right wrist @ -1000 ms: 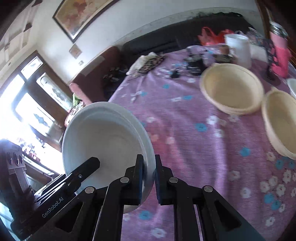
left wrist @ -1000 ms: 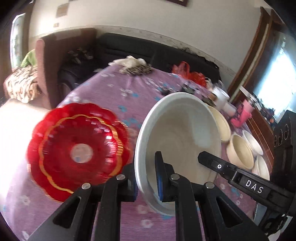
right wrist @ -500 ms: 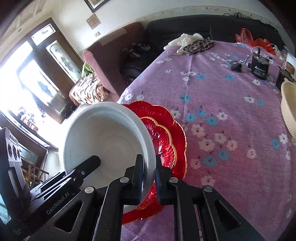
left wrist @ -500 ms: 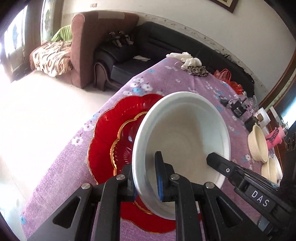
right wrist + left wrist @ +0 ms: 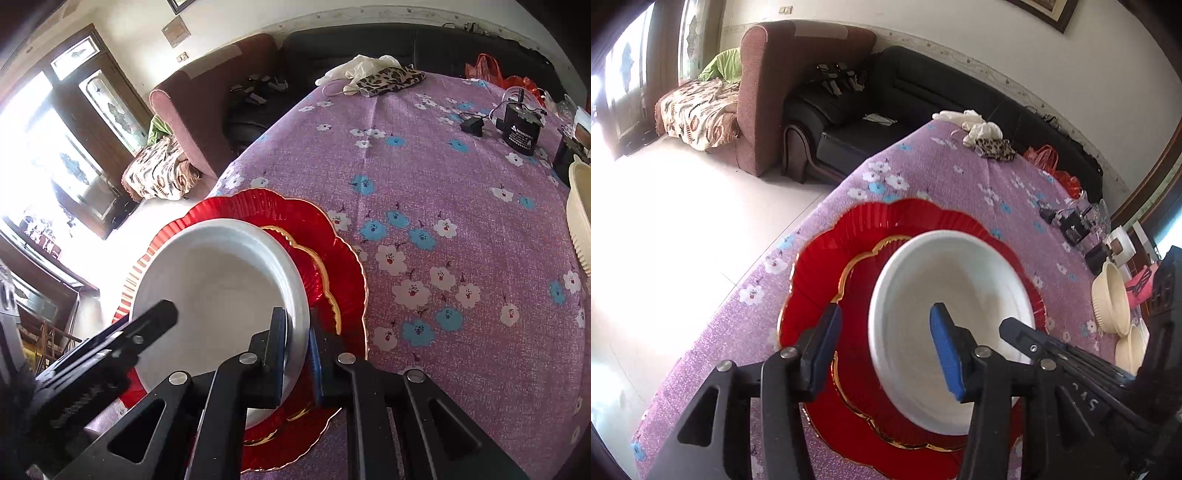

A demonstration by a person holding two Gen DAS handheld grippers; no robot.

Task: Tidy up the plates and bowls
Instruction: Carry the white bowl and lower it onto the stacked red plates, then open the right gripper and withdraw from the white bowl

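While the white bowl sits over the middle of the red scalloped plates, 2 of them stacked with gold edging, the step in hand looks like the set-down: the bowl is being lowered onto that stack near the table's corner. Whether its base already touches the top plate I cannot tell from either view.

The left gripper stands wide, its blue-padded fingers straddling the bowl's near rim without touching it. The right gripper is pinched narrow on the bowl's rim at about 4 o'clock of the bowl, so the bowl hangs from that 1 hold.

Next, I'd judge, the right claw must let the bowl settle flat and centred on the plates, then part its fingers and draw back without dragging the rim. The cream bowls far off at 3 o'clock on the purple flowered tablecloth probably wait their turn.

As for writing: the left gripper's arm, seen from the right wrist, carries white lettering too blurred to read. A black box at 1 o'clock has a white triangle logo and small print, illegible. The right gripper's arm shows some upside-down letters in the left view, unclear.
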